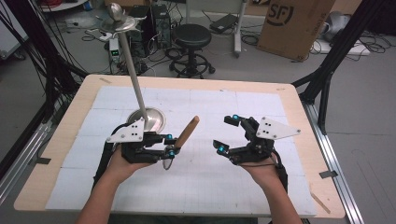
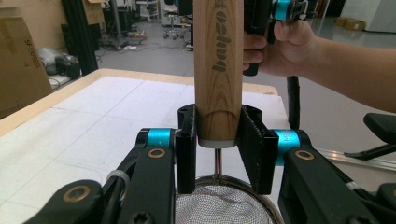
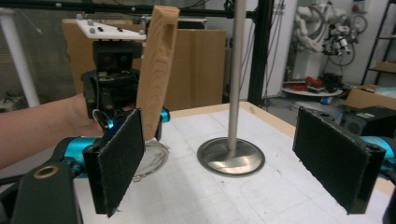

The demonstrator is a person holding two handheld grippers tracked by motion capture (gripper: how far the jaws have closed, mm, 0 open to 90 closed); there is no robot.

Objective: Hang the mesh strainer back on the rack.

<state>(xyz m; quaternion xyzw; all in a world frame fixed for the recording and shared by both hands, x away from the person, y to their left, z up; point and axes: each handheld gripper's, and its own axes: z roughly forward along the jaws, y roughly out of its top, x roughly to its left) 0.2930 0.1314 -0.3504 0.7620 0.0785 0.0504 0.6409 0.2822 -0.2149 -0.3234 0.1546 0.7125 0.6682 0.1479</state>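
Observation:
A sieve with a light wooden handle (image 1: 188, 130) is held up off the white mat. My left gripper (image 1: 171, 144) is shut on the lower end of that handle (image 2: 218, 70), with the wire mesh bowl (image 2: 219, 207) just below the jaws. The handle (image 3: 156, 70) leans upright in the right gripper view. My right gripper (image 1: 228, 133) is open, a hand's width to the right of the handle, with nothing between its pads (image 3: 121, 158). A metal stand has a round base (image 1: 152, 119) and a tall pole (image 1: 133, 70) just behind the left gripper.
The stand's base (image 3: 231, 156) lies ahead of the right gripper. The mat covers a wooden table (image 1: 60, 140). Beyond the far edge stand a black stool (image 1: 191, 37), a cardboard box (image 1: 294, 23) and floor cables.

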